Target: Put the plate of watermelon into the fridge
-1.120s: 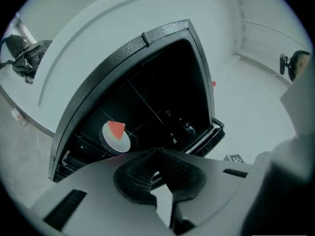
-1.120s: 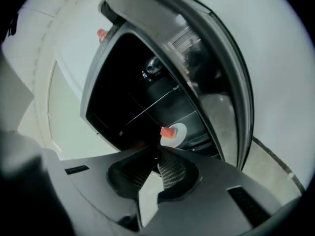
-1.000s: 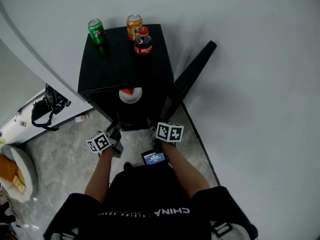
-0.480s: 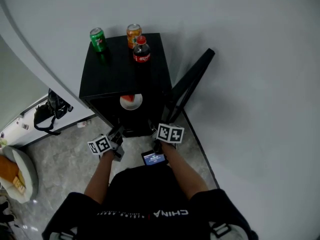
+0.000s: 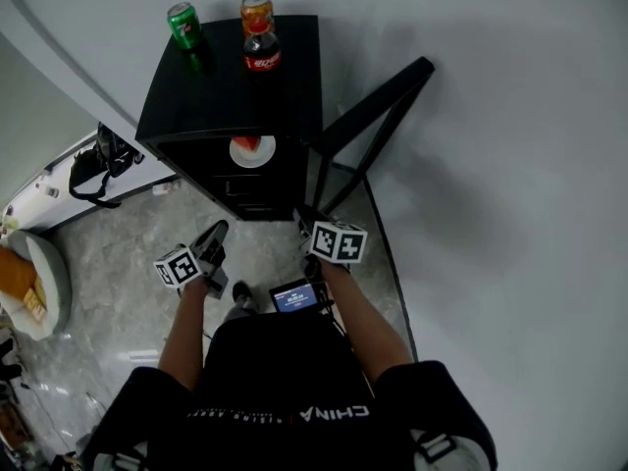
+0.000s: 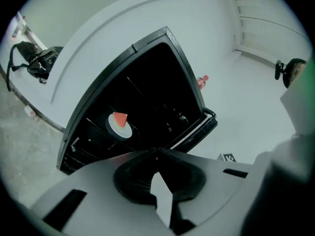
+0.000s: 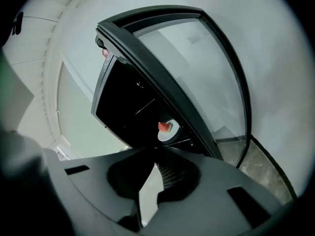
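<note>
A white plate (image 5: 252,151) with a red watermelon wedge (image 5: 247,143) rests on a shelf inside the small black fridge (image 5: 231,86). The fridge's glass door (image 5: 368,116) stands wide open to the right. My left gripper (image 5: 211,238) is shut and empty, low in front of the fridge and well short of the plate. My right gripper (image 5: 304,222) is also shut and empty, near the foot of the door. The left gripper view shows the plate (image 6: 119,127) beyond the closed jaws. In the right gripper view the plate (image 7: 168,130) sits behind the door frame (image 7: 197,73).
On the fridge top stand a green can (image 5: 183,23), an orange can (image 5: 256,12) and a cola bottle (image 5: 263,52). A black bag (image 5: 98,170) lies on a white ledge at the left. A cushion (image 5: 34,297) lies on the marble floor. A grey wall runs along the right.
Both grippers have drawn back from the fridge, the left one further out to the left. The door has swung wider open. The plate stays on its shelf.
</note>
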{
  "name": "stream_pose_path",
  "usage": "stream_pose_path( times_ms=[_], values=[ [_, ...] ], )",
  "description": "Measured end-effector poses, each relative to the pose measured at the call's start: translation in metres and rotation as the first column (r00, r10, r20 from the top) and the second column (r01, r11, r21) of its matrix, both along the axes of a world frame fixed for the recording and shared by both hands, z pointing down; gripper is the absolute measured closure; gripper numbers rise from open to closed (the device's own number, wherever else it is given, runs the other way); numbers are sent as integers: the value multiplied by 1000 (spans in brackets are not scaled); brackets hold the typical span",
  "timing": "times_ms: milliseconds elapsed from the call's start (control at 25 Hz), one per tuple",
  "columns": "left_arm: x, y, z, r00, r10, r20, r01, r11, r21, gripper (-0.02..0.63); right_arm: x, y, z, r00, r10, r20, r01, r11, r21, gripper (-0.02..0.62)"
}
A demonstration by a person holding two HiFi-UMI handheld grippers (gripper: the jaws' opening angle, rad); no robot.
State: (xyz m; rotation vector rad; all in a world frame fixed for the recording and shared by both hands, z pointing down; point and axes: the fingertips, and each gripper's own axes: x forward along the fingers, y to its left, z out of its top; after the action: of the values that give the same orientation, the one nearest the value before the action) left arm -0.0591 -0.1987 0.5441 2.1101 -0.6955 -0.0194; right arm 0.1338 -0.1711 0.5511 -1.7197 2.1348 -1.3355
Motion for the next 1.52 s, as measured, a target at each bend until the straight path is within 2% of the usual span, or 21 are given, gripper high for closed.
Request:
stream_pose_path(
  times_ms=[120, 200, 320, 440, 520, 640, 720, 960, 1120, 1320, 1520],
  values=[
    [-12, 32, 7, 998, -58, 23, 59, 996, -63, 592, 8, 18, 11, 1000, -6, 18, 6, 999, -32, 566],
    [-18, 54, 16, 997, -53, 58, 58, 994, -89, 592, 8, 29, 19, 1000, 2, 29, 0, 999, -50, 566],
    [-29, 69, 27, 996, -43, 83, 50, 996, -80, 592, 0, 43, 29, 1000, -1, 30, 3, 998, -57, 566],
    [-39, 76, 20, 997, -50, 62, 54, 997, -54, 592, -14, 61, 27, 1000, -22, 8, 22, 998, -50, 566],
    [-38, 88, 14, 998, -5, 68, 5, 1000, 1, 592, -26, 76, 24, 999, -36, -20, 35, 998, -49, 566],
    [-37, 121, 17, 979, 99, 178, -116, 990, 84, 592, -53, 102, 26, 996, -55, -65, 51, 997, -61, 566],
    [-43, 147, 19, 968, 141, 206, -166, 980, 107, 591, -73, 122, 29, 994, -64, -89, 57, 996, -71, 566],
    [-80, 215, 16, 963, 203, 176, -232, 959, 162, 592, -116, 188, 29, 989, -46, -138, 36, 996, -79, 566],
    [-95, 246, 15, 970, 206, 132, -228, 957, 181, 592, -123, 236, 30, 988, 2, -153, -17, 995, -95, 566],
    [-77, 277, 27, 957, 272, 98, -284, 950, 134, 592, -111, 279, 31, 988, 48, -145, -64, 992, -111, 566],
    [-55, 291, 31, 938, 312, 148, -331, 935, 129, 592, -100, 277, 24, 986, 22, -163, -37, 995, -89, 566]
  ],
)
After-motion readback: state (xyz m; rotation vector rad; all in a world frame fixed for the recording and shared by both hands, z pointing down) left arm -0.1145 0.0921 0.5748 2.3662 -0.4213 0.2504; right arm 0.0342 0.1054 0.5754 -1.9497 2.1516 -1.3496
